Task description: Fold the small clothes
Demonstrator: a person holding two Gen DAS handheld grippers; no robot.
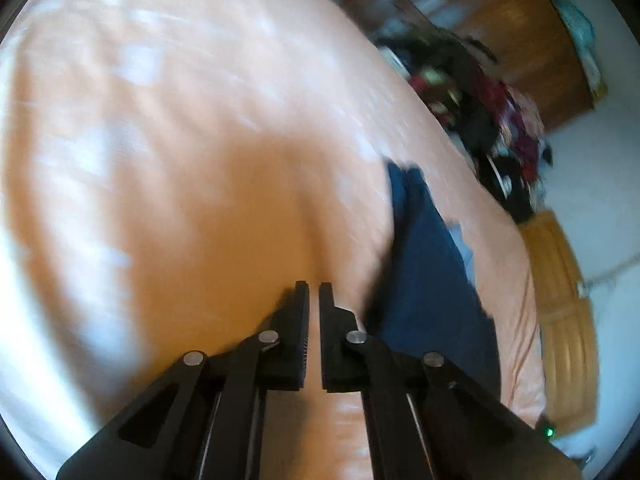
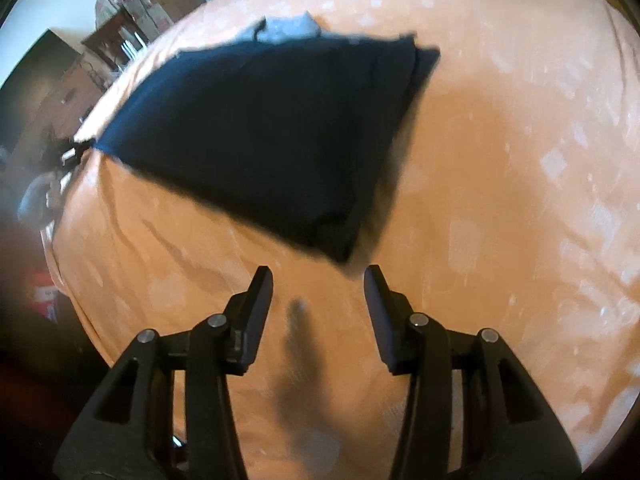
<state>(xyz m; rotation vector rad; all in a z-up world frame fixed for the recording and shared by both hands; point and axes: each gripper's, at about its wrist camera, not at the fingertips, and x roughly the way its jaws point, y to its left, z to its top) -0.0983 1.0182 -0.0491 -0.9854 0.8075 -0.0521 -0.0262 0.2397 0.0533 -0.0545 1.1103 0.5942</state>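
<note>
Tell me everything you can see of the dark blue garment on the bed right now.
The dark blue garment looks like soft, plain navy cloth, already folded into a flat, layered, roughly four-sided shape; stacked edges show at its far right corner. It lies on the peach bedsheet, with a pale grey-blue cloth poking out at its far edge. Neither gripper touches it: the right gripper is open just short of its near corner, and the left gripper is nearly closed beside it. Motion blur hides finer detail.
</note>
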